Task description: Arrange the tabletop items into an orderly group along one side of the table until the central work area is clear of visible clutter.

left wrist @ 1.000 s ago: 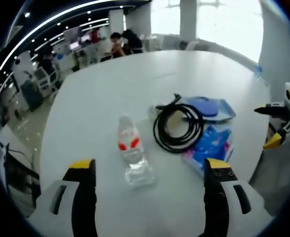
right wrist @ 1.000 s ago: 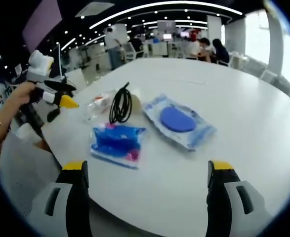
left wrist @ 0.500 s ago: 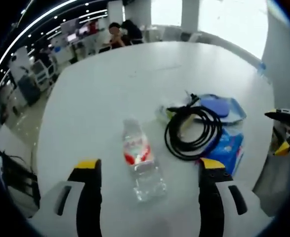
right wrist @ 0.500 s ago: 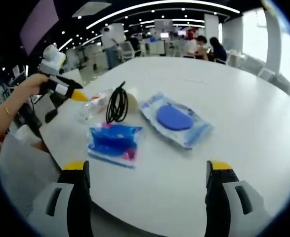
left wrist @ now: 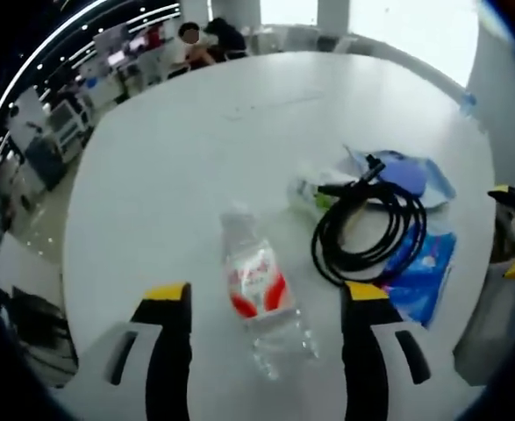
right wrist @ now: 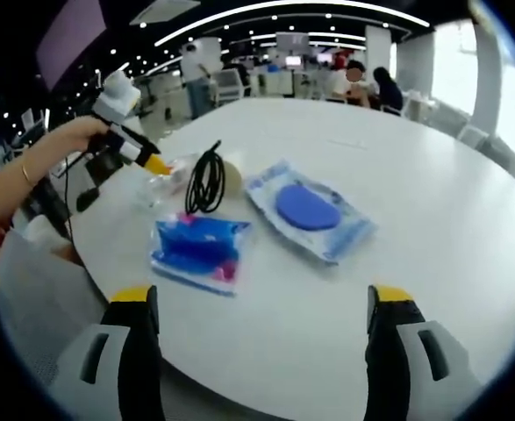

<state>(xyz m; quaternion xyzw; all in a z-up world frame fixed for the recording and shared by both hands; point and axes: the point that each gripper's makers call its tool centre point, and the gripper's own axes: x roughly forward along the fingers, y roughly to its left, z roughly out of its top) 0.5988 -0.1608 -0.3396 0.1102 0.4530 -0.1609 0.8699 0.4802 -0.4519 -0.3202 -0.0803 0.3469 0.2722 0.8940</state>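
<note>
**A:** So which gripper takes the water bottle (left wrist: 261, 303) first?

**B:** Your left gripper (left wrist: 266, 303), I'd say. Its jaws are spread wide with nothing in them, and the bottle lies on its side right between the tips. Its long axis runs nearly straight away from you, cap end far, leaning slightly to the left.

**A:** And the right gripper (right wrist: 262, 303)?

**B:** Also wide open and empty, well back from everything. The blue pouch (right wrist: 196, 250) sits ahead-left of it, the black cable coil (right wrist: 204, 180) beyond that. The bottle's much closer to your left one.
</note>
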